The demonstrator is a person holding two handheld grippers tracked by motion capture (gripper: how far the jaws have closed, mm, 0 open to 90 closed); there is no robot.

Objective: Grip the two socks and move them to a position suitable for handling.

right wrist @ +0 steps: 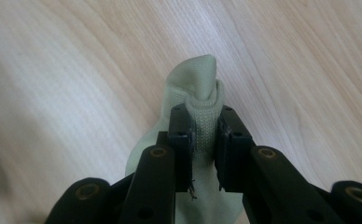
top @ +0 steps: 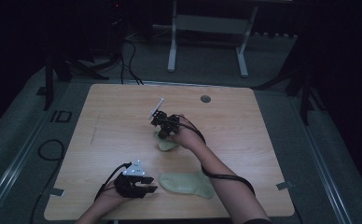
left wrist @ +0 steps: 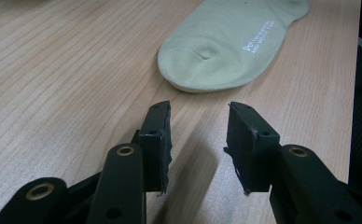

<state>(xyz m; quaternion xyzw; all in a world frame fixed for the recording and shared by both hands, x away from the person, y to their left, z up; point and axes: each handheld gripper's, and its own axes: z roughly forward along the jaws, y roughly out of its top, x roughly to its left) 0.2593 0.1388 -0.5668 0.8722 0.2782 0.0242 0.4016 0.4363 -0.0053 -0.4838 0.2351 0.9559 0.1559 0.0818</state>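
Two pale green socks are on the wooden table [top: 123,112]. One sock [top: 187,183] lies flat near the front edge; in the left gripper view its toe end [left wrist: 216,51] points at my left gripper [left wrist: 199,135]. That left gripper [top: 147,183] is open, a short way left of the toe, holding nothing. The second sock [top: 166,143] is near the table's middle, bunched up. My right gripper [top: 163,133] is shut on its ribbed cuff [right wrist: 205,126], and the fabric folds up between the jaws.
A small round grommet hole [top: 205,99] sits near the table's far edge. A white desk frame [top: 207,35] stands on the floor behind the table. Cables [top: 48,149] lie on the floor at the left. Bare wood lies left and right of the socks.
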